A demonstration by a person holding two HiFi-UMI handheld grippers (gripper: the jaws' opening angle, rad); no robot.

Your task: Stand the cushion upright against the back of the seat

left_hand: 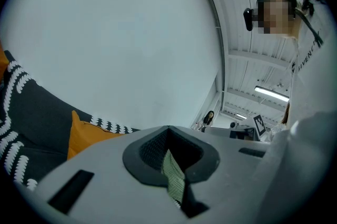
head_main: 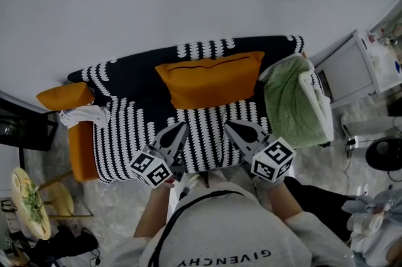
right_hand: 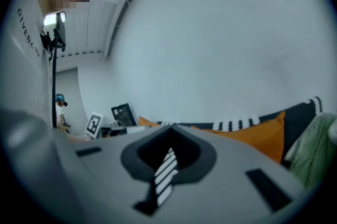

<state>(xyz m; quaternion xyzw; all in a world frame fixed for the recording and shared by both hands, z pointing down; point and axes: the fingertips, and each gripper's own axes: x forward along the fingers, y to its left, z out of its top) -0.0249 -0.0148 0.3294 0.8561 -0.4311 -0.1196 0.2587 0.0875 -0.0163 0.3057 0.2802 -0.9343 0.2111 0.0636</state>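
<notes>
Cushion (head_main: pixel 210 80) stands upright, propped by the back (head_main: pixel 135 68). Left gripper (head_main: pixel 181 128) and right gripper (head_main: pixel 230 127) hover at the seat (head_main: pixel 206 140) front edge, jaws together, empty.

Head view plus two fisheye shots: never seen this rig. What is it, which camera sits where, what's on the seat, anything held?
No robot: a person holds a two-jaw gripper in each hand. The head view comes from a camera on their head, looking down; each fisheye rides on one gripper. The left gripper and right gripper are over the front of the striped seat, both shut, empty. An orange cushion stands against the back; a green blanket drapes one arm.
</notes>
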